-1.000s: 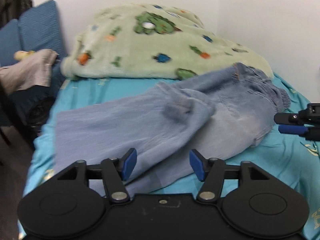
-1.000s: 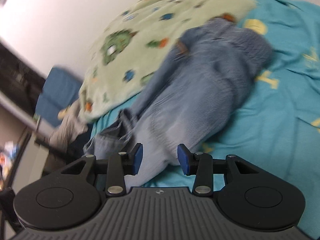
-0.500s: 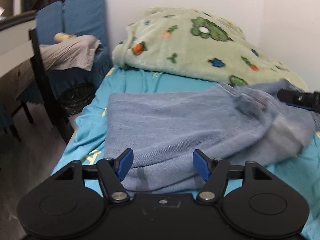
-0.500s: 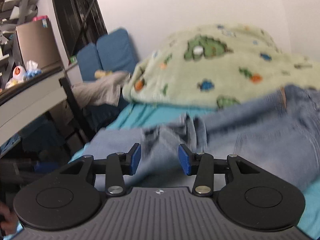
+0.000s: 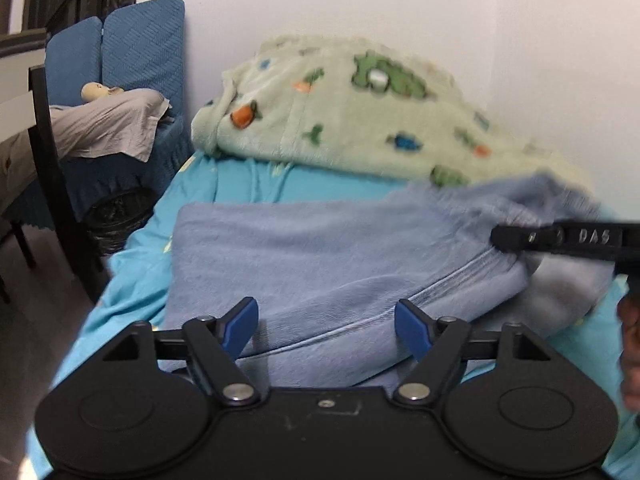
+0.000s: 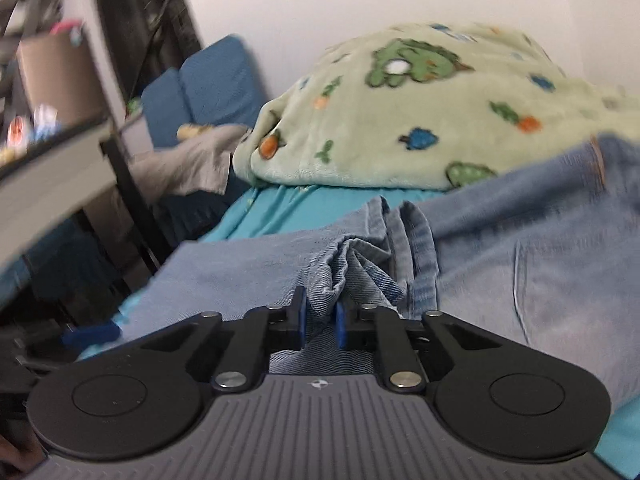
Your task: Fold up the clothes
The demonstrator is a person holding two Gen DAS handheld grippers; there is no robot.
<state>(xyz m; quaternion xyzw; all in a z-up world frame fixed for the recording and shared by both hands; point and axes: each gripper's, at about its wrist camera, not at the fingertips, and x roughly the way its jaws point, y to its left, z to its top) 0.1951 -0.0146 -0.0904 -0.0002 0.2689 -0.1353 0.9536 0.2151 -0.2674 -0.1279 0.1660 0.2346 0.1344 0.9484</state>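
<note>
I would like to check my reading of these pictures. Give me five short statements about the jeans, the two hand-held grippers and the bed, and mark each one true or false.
1. The right hand-held gripper is shut on a bunched fold of the jeans. True.
2. The left hand-held gripper is shut on the jeans. False: its jaws stand wide open, with nothing between them.
3. The jeans lie on a turquoise bed sheet. True.
4. The green blanket with cartoon prints covers the jeans fully. False: it is heaped behind them, near the wall.
5. A grey cloth lies on the blue chair to the left of the bed. True.
</note>
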